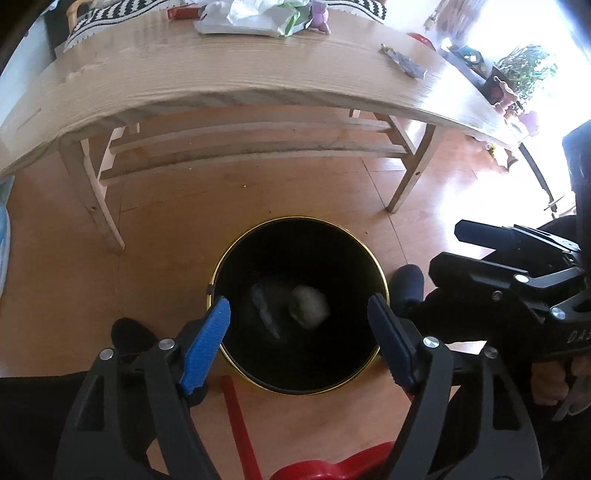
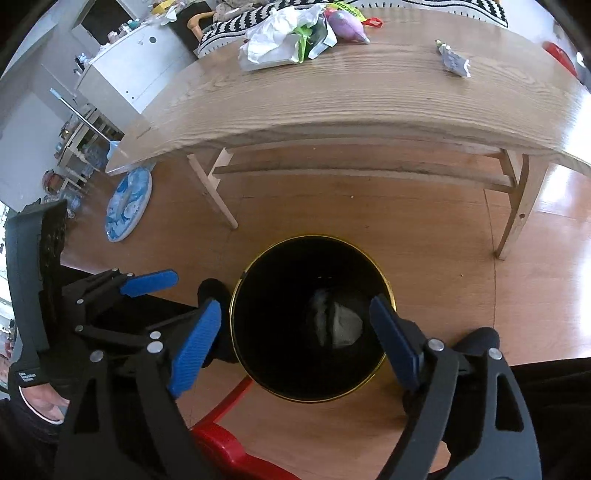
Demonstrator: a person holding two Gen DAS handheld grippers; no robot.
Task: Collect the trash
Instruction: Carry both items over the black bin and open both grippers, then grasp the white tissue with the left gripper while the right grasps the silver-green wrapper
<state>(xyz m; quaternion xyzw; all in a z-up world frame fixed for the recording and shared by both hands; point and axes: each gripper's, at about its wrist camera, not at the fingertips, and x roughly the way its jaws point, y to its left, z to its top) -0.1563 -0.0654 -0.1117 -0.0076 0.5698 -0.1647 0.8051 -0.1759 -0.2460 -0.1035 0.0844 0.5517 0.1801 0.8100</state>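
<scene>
Both hand-held grippers hovering over black bin on floor, below near edge of bench.

Left hand-held gripper gaping wide, carrying nothing. Right hand-held gripper likewise spread wide, empty.

Crumpled paper and another pale scrap lying at bin bottom: judging part of job done.

Still waiting on bench: heap of white paper and green packaging at far side, small wrapper further right. Purple toy beside heap; cannot tell whether trash.
</scene>
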